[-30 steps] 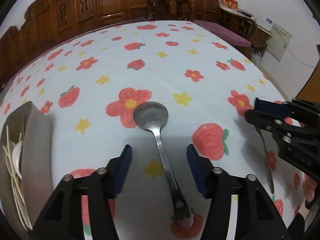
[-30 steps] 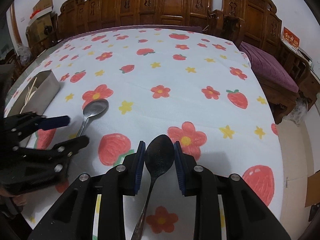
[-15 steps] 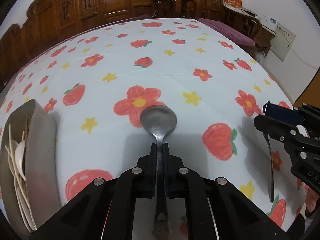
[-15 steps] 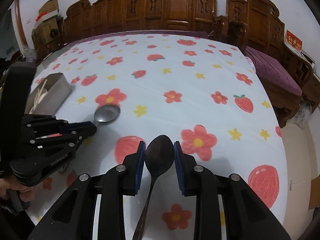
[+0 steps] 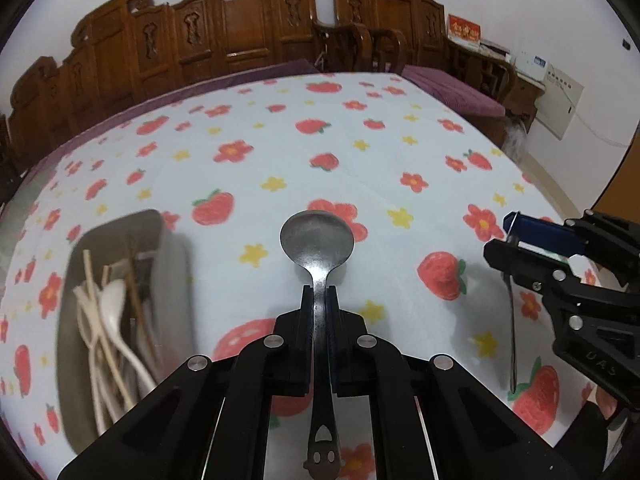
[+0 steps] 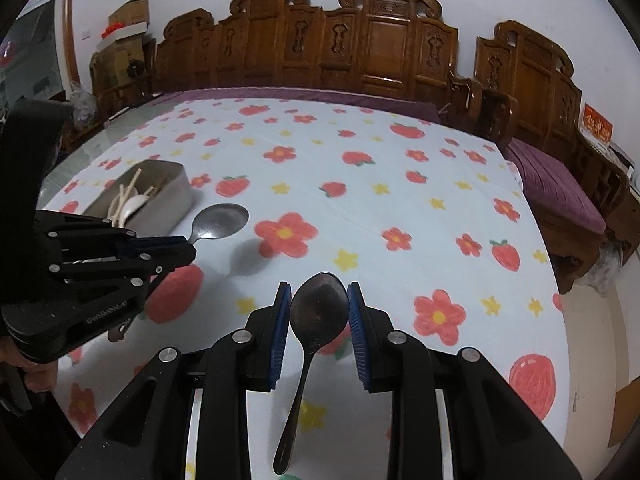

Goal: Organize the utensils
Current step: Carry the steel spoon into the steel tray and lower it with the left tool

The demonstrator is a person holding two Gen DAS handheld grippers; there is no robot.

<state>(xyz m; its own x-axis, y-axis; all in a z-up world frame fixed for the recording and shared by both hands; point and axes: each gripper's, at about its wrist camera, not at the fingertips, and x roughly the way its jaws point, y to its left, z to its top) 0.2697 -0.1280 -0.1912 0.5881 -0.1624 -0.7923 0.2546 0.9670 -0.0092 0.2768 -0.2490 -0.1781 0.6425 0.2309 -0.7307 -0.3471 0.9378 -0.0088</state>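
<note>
- Left gripper [image 5: 319,294] jaws clamped on silver spoon [image 5: 317,240] neck, lifted off floral tabletop [image 5: 360,168].
- Right gripper [image 6: 319,312] jaws pinching dark spoon [image 6: 319,304] bowl.
- Grey utensil box [image 5: 172,264] at nine o'clock from silver spoon.

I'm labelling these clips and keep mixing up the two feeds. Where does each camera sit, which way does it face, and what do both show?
Left wrist: rides on the left tongs, looking down along them across the flowered tablecloth; its pads clamp the silver spoon by the neck; right tongs at the right edge.
Right wrist: rides on the right tongs, facing the carved chairs; pads grip the dark spoon by the bowl; left tongs and a hand at left.
Shared: both spoons, the grey utensil box, tablecloth.
</note>
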